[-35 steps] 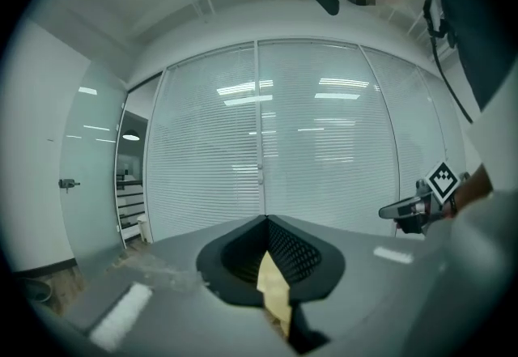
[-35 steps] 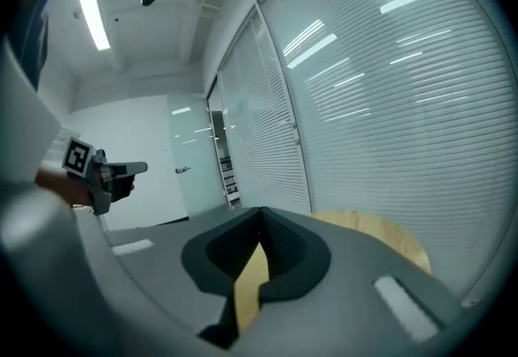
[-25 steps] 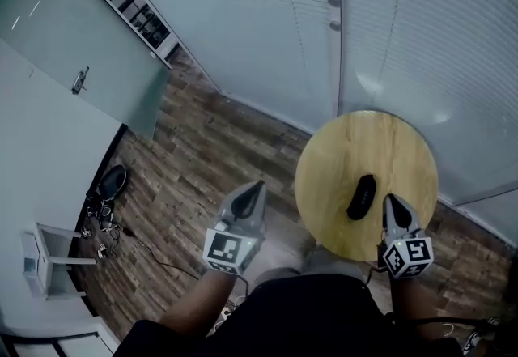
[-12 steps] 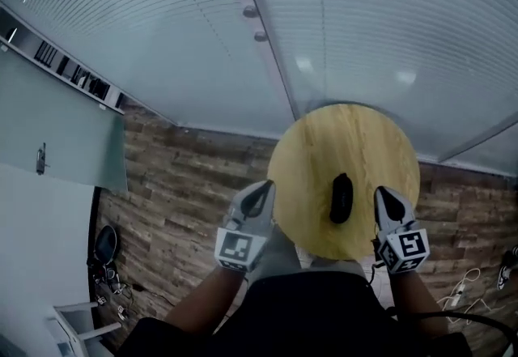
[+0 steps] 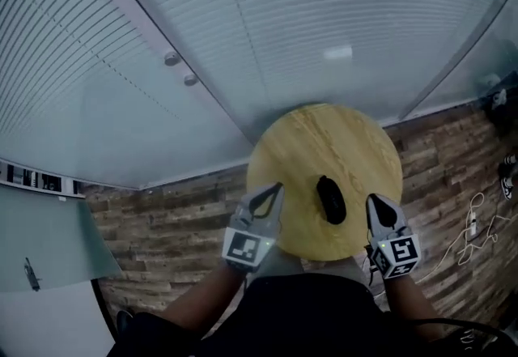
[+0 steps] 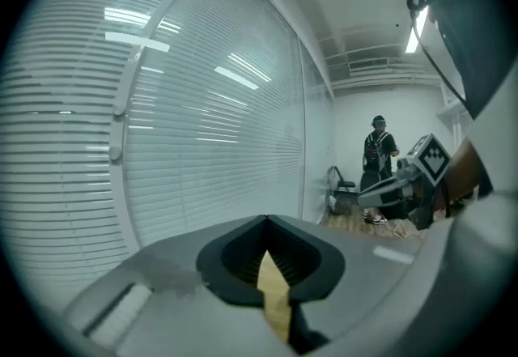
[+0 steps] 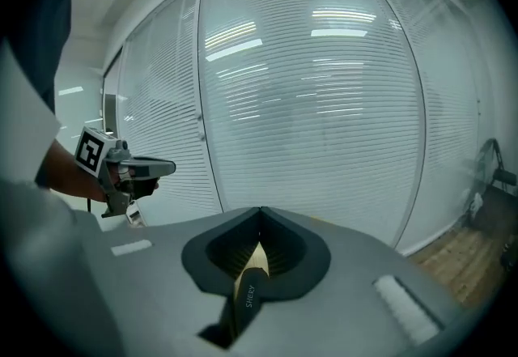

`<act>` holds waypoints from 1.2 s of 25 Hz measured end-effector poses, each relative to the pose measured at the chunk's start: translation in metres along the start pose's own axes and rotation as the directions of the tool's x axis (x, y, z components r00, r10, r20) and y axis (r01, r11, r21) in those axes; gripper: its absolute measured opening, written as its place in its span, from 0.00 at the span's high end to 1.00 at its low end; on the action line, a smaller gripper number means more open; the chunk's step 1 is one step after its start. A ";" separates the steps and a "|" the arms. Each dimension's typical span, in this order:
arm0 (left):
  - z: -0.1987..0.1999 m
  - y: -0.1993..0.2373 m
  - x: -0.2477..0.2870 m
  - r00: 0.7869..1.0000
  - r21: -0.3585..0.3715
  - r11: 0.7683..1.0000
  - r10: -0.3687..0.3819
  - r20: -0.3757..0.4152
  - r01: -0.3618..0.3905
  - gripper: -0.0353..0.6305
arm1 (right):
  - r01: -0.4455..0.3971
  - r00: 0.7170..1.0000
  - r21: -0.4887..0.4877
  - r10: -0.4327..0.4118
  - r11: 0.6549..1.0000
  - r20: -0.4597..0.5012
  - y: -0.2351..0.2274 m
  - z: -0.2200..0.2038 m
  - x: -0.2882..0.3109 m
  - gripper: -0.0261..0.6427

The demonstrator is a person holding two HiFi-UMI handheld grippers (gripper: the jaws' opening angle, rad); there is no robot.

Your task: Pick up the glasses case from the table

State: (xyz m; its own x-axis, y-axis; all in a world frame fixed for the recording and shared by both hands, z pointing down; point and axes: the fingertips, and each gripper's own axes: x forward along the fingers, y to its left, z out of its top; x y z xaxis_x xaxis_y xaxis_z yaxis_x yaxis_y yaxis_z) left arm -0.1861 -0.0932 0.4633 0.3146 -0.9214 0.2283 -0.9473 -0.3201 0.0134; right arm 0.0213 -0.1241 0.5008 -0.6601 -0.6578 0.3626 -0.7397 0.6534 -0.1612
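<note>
**Desk:** Where is the glasses case (image 5: 330,199)?

**Me:** I have it in the head view. Black, oblong, lying flat on the round wooden table (image 5: 312,137). It sits about mid-width and toward the edge nearest me, its long axis running roughly away from me with a slight tilt. Nothing is touching it.

**Desk:** Left gripper (image 5: 273,188)?

**Me:** Its own view shows the jaws brought together, tips meeting, nothing caught between them. Only a sliver of pale wood shows through the gap behind the tips. From the head view its tip sits at the table's left rim, apart from the case.

**Desk:** And the right gripper (image 5: 374,200)?

**Me:** The same. Jaws fully together and empty. Its tip is over the near right part of the tabletop, on the right of the case with bare wood between the two. So the case lies between my two grippers, and neither has hold of it.

**Desk:** How do they point?

**Me:** Both point away from me and close to level. Each gripper view looks across at the glass wall (image 5: 283,23) with its horizontal blinds, not down at the tabletop. I can see each gripper in the other's view, marker cube showing.

**Desk:** Surroundings?

**Me:** A brown plank floor (image 5: 162,234) lies round the table, with pale cables (image 5: 469,230) loose on it at right. The table stands close against the glass wall. In the left gripper view a person (image 6: 378,145) stands far back in the room, well apart from the table.
</note>
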 end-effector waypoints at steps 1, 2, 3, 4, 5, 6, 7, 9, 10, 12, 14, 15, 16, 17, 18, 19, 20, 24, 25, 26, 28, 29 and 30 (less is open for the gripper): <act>-0.003 0.000 0.004 0.999 -0.005 0.999 -0.040 0.001 0.040 0.94 | 0.035 0.999 0.010 -0.035 0.999 0.003 0.003 -0.002 -0.002 0.95; -0.006 -0.002 0.008 0.997 -0.011 0.997 -0.080 0.003 0.080 0.94 | 0.069 0.998 0.022 -0.069 0.997 0.005 0.007 -0.003 -0.006 0.95; -0.008 -0.004 0.011 0.993 -0.016 0.993 -0.121 0.006 0.121 0.94 | 0.101 0.995 0.032 -0.101 0.994 0.000 0.012 -0.006 -0.009 0.95; -0.011 -0.007 0.014 0.987 -0.019 0.987 -0.162 0.007 0.162 0.94 | 0.131 0.991 0.038 -0.131 0.991 -0.011 0.017 -0.009 -0.012 0.95; -0.013 -0.010 0.017 0.980 -0.018 0.980 -0.199 0.007 0.199 0.94 | 0.155 0.988 0.037 -0.154 0.987 -0.026 0.022 -0.013 -0.014 0.95; -0.016 -0.013 0.020 0.973 -0.016 0.973 -0.229 0.006 0.229 0.94 | 0.171 0.985 0.031 -0.170 0.985 -0.037 0.026 -0.016 -0.016 0.95; -0.017 -0.018 0.022 0.968 -0.013 0.968 -0.250 0.004 0.250 0.94 | 0.181 0.983 0.025 -0.180 0.983 -0.042 0.028 -0.019 -0.019 0.95; -0.017 -0.030 0.026 0.964 -0.017 0.964 -0.266 0.011 0.267 0.94 | 0.188 0.982 0.025 -0.187 0.982 -0.038 0.028 -0.020 -0.029 0.95; -0.017 -0.035 0.026 0.963 -0.024 0.963 -0.269 0.018 0.270 0.94 | 0.186 0.982 0.031 -0.185 0.982 -0.032 0.027 -0.022 -0.034 0.95; -0.017 -0.041 0.027 0.963 -0.044 0.962 -0.269 0.026 0.270 0.94 | 0.186 0.982 0.042 -0.185 0.982 -0.022 0.025 -0.027 -0.035 0.95; -0.017 -0.037 0.030 0.967 -0.068 0.965 -0.253 0.019 0.253 0.94 | 0.211 0.977 0.038 -0.210 0.977 -0.029 0.017 -0.034 -0.027 0.95; -0.016 -0.033 0.031 0.970 -0.081 0.966 -0.244 0.011 0.244 0.94 | 0.224 0.974 0.037 -0.223 0.974 -0.043 0.012 -0.040 -0.020 0.95; -0.015 -0.031 0.032 0.971 -0.086 0.967 -0.240 0.005 0.240 0.94 | 0.229 0.972 0.037 -0.227 0.973 -0.056 0.009 -0.045 -0.013 0.95; -0.014 -0.030 0.033 0.970 -0.081 0.967 -0.241 0.002 0.241 0.94 | 0.226 0.972 0.037 -0.223 0.973 -0.068 0.008 -0.050 -0.008 0.95; -0.014 -0.031 0.034 0.970 -0.070 0.968 -0.243 -0.001 0.242 0.94 | 0.217 0.974 0.037 -0.214 0.975 -0.078 0.007 -0.055 -0.003 0.95; -0.017 -0.031 0.036 0.970 -0.061 0.969 -0.242 -0.005 0.241 0.94 | 0.207 0.975 0.037 -0.204 0.978 -0.088 0.007 -0.060 0.001 0.95; -0.021 -0.029 0.038 0.972 -0.057 0.970 -0.236 -0.012 0.235 0.94 | 0.197 0.977 0.038 -0.192 0.980 -0.096 0.008 -0.064 0.005 0.95; -0.051 -0.026 0.049 0.974 -0.046 0.974 -0.224 -0.042 0.222 0.94 | 0.128 0.983 0.021 -0.124 0.992 -0.132 0.013 -0.084 0.033 0.84; -0.060 -0.026 0.052 0.973 -0.043 0.974 -0.226 -0.050 0.224 0.94 | 0.112 0.984 0.011 -0.110 0.994 -0.143 0.014 -0.091 0.042 0.75; -0.069 -0.025 0.057 0.972 -0.047 0.974 -0.226 -0.059 0.223 0.94 | 0.100 0.983 0.000 -0.099 0.995 -0.153 0.014 -0.098 0.051 0.67; -0.080 -0.019 0.065 0.974 -0.061 0.976 -0.215 -0.072 0.211 0.94 | 0.080 0.982 -0.009 -0.080 0.997 -0.168 0.014 -0.108 0.067 0.59; -0.082 -0.016 0.068 0.975 -0.069 0.977 -0.206 -0.078 0.201 0.94 | 0.068 0.982 -0.005 -0.068 0.998 -0.177 0.015 -0.112 0.073 0.57; -0.084 -0.013 0.071 0.977 -0.082 0.979 -0.194 -0.086 0.187 0.94 | 0.054 0.981 0.002 -0.052 0.999 -0.189 0.016 -0.117 0.077 0.56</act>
State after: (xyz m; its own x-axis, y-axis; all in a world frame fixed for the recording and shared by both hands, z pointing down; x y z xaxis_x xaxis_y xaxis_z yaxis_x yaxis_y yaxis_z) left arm -0.1564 -0.1355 0.5608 0.4862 -0.8194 0.3037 -0.8733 -0.4680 0.1353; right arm -0.0260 -0.1210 0.6335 -0.5838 -0.6086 0.5374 -0.7744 0.6162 -0.1435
